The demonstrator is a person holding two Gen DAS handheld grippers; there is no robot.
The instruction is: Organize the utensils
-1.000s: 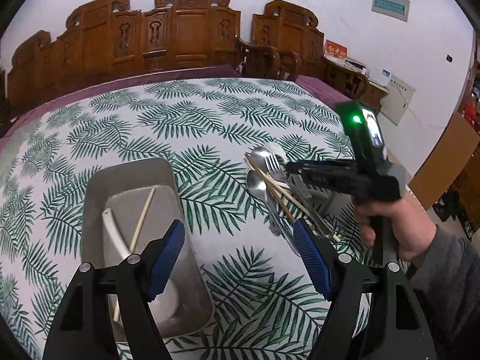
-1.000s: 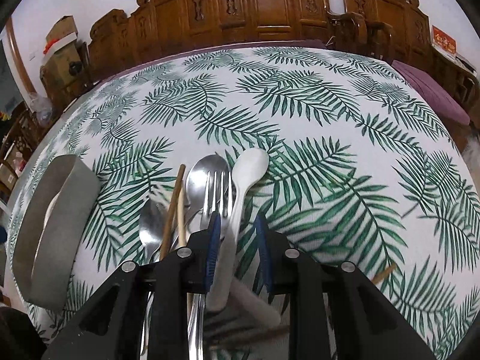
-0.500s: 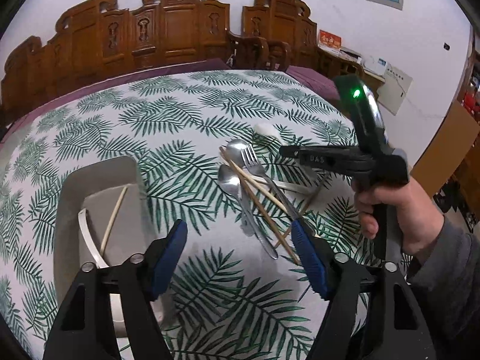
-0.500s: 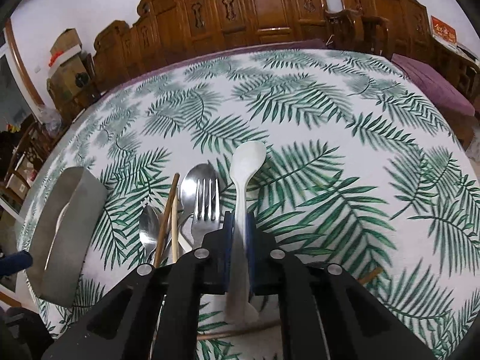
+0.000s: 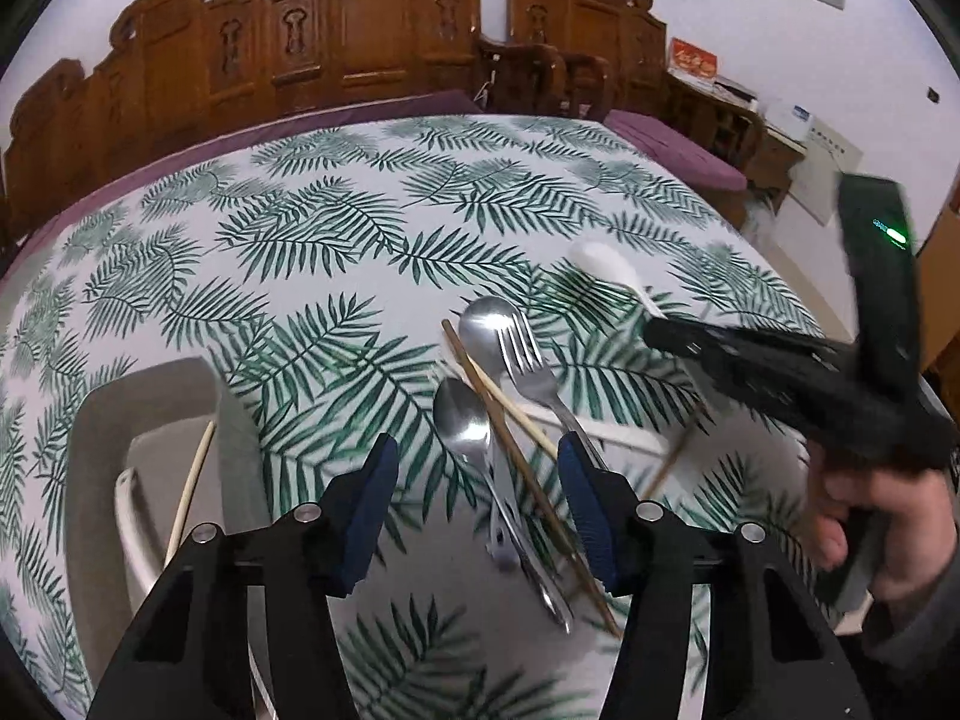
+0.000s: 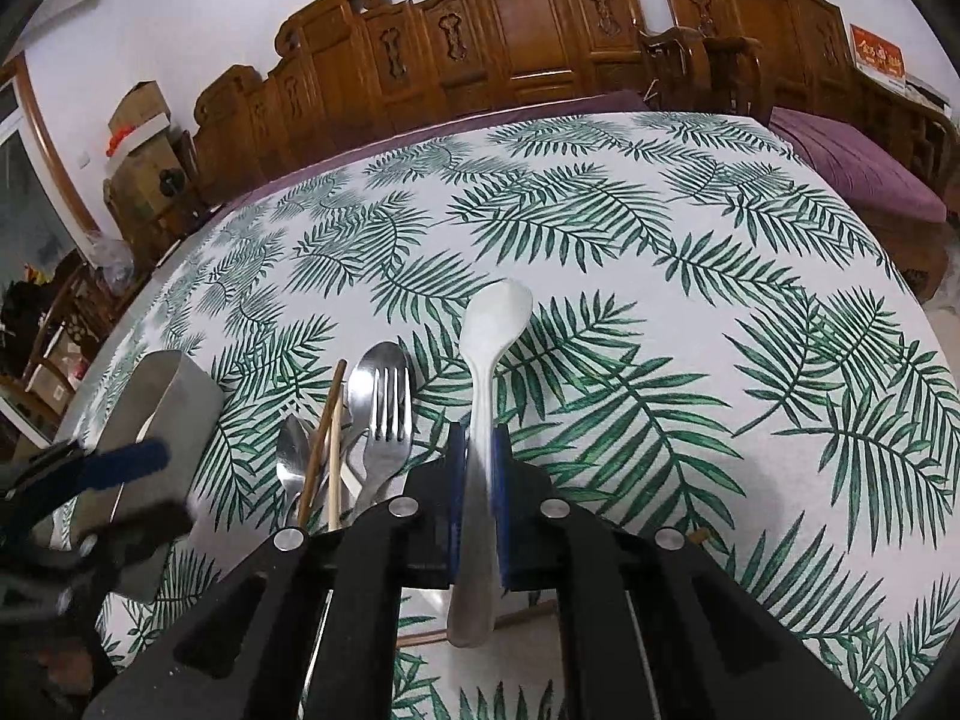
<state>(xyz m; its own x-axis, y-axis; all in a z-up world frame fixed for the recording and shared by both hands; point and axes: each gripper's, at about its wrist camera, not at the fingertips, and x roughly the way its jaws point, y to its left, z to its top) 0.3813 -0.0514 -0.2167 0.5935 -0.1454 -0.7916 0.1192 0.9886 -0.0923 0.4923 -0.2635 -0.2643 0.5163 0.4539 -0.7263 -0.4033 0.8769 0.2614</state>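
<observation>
Visibly two metal spoons (image 5: pixel 474 378), one fork (image 5: pixel 531 360)

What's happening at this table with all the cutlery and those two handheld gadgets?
A person is sorting utensils with a claw in each hand. The right claw is shut on a white spoon. The left claw is closing over the pile of metal spoons, a fork and chopsticks, gripping nothing yet. A gray tray holds a few pieces.

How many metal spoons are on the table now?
2. A large shiny steel spoon lies with its bowl partly under the steel fork. A smaller steel spoon lies just left of it, nearer the camera. Others may be hidden underneath.
</observation>
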